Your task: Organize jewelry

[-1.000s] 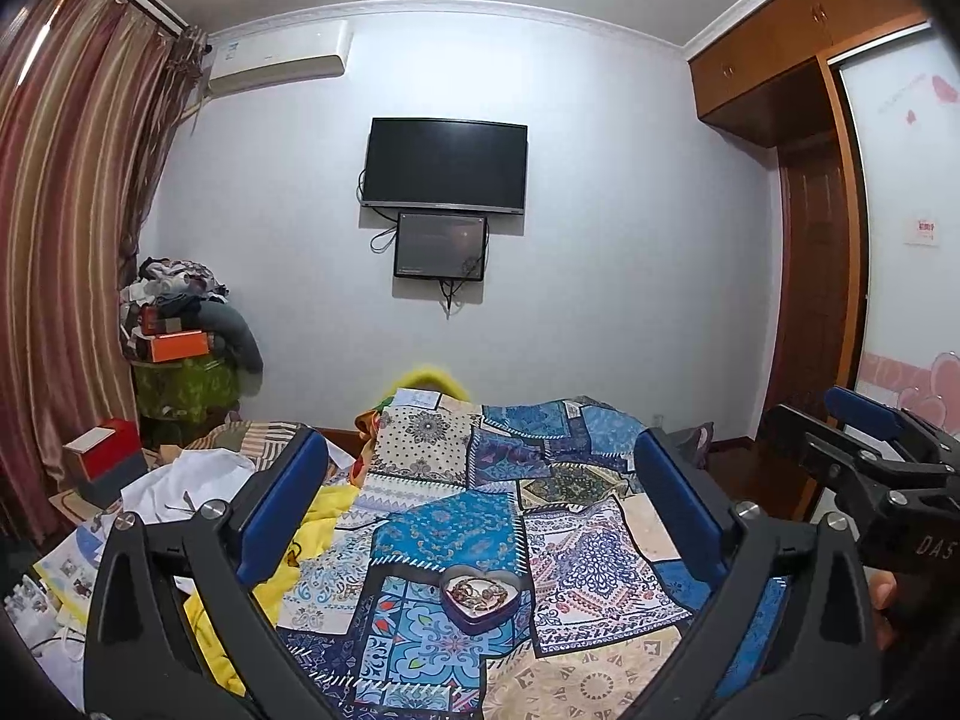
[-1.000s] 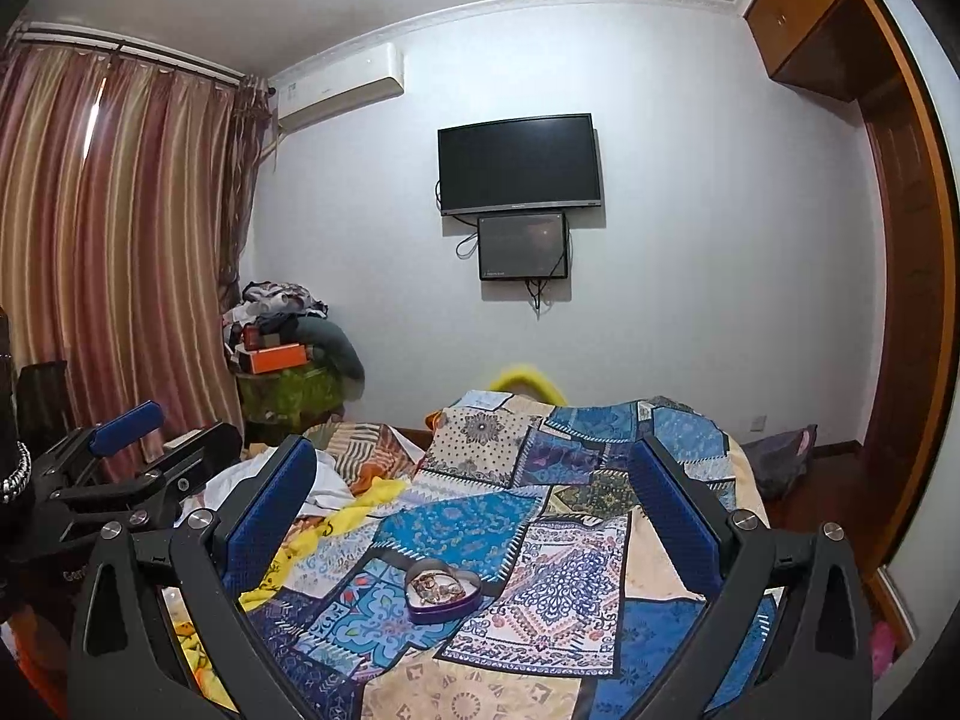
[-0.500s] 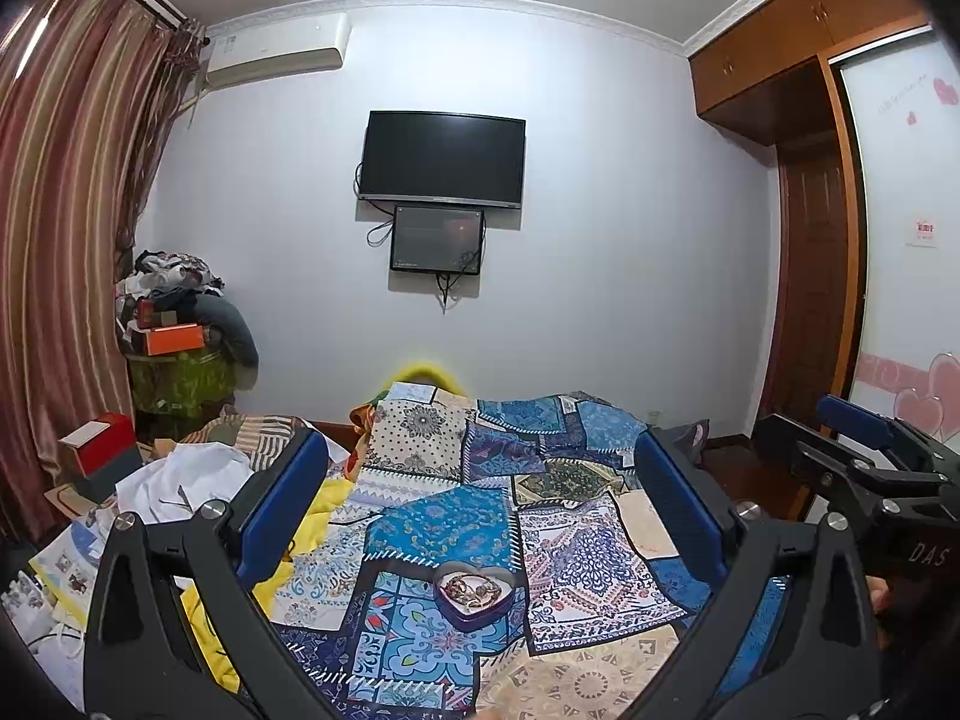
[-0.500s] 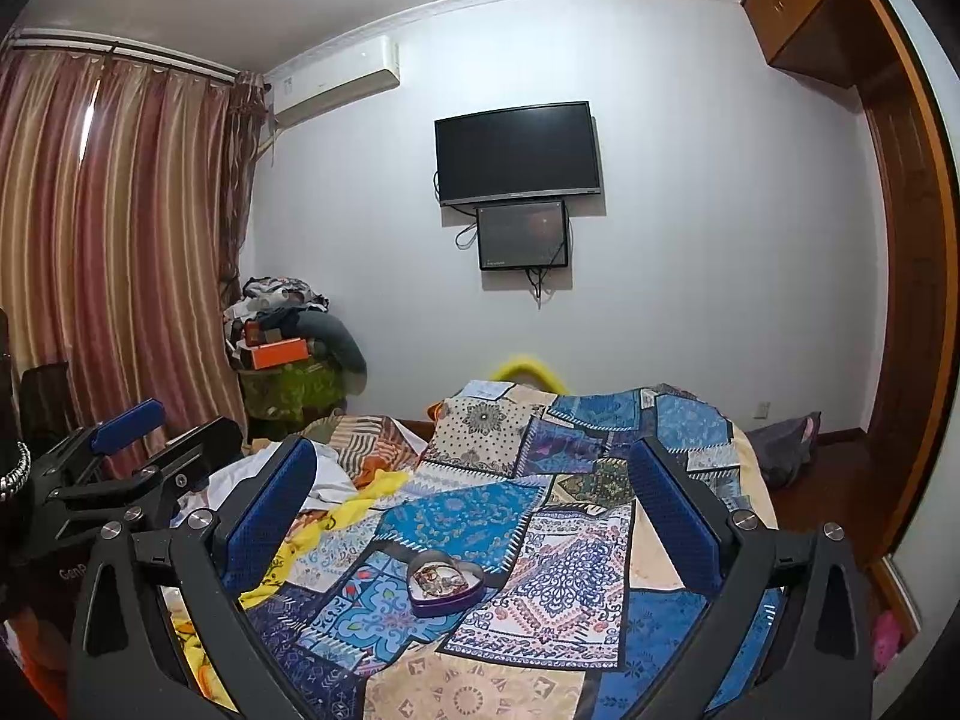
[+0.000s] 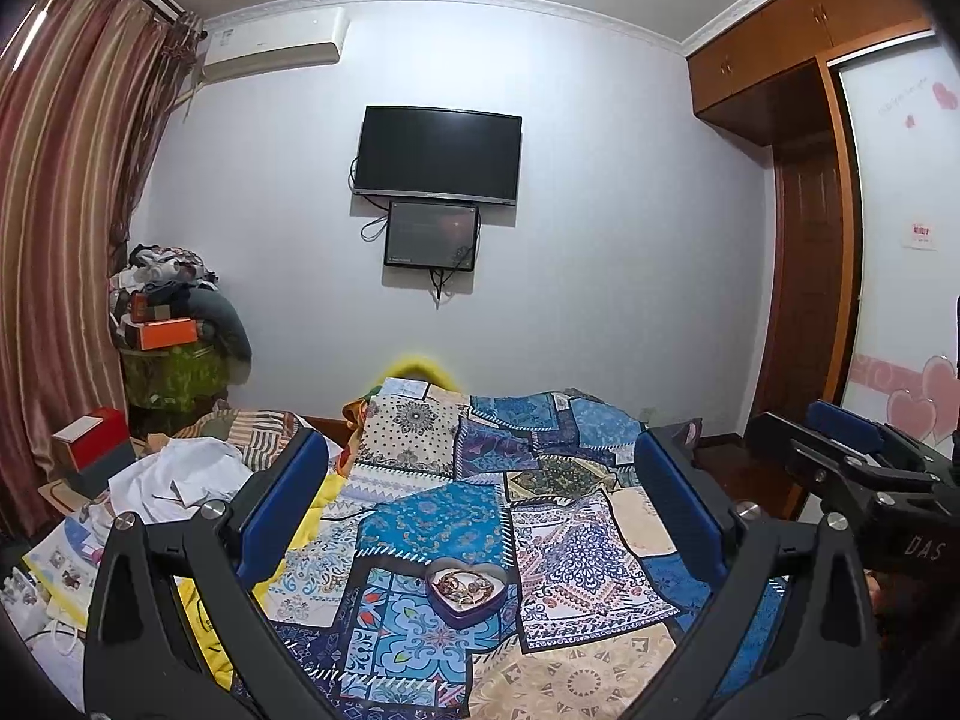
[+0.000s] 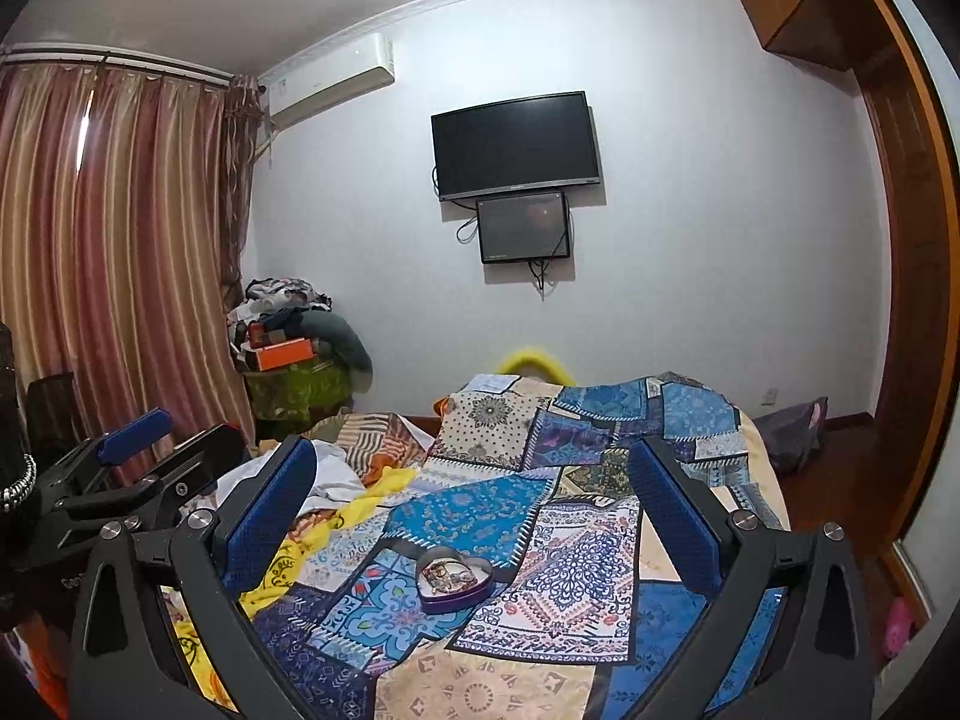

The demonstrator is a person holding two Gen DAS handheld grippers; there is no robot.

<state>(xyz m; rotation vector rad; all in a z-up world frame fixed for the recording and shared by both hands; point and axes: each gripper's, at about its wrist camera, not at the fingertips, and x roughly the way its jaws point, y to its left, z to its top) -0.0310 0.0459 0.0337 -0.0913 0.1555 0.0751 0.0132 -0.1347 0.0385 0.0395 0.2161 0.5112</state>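
A purple heart-shaped box (image 5: 467, 591) holding tangled jewelry sits on the patchwork bedspread (image 5: 558, 558). It also shows in the right wrist view (image 6: 455, 578). My left gripper (image 5: 480, 462) is open and empty, held above and in front of the box. My right gripper (image 6: 468, 462) is open and empty, likewise short of the box. The right gripper shows at the right edge of the left wrist view (image 5: 852, 450), and the left gripper at the left edge of the right wrist view (image 6: 138, 450).
A yellow cloth (image 6: 336, 528) and white papers (image 5: 180, 480) lie on the bed's left side. A cluttered stand (image 5: 174, 354) with an orange box stands by the striped curtain (image 5: 54, 240). A TV (image 5: 438, 156) hangs on the far wall. A wardrobe (image 5: 804, 276) stands right.
Both grippers have tilted slightly downward, so the room and box sit a little higher in view. The box has not moved. Both grippers stay open.
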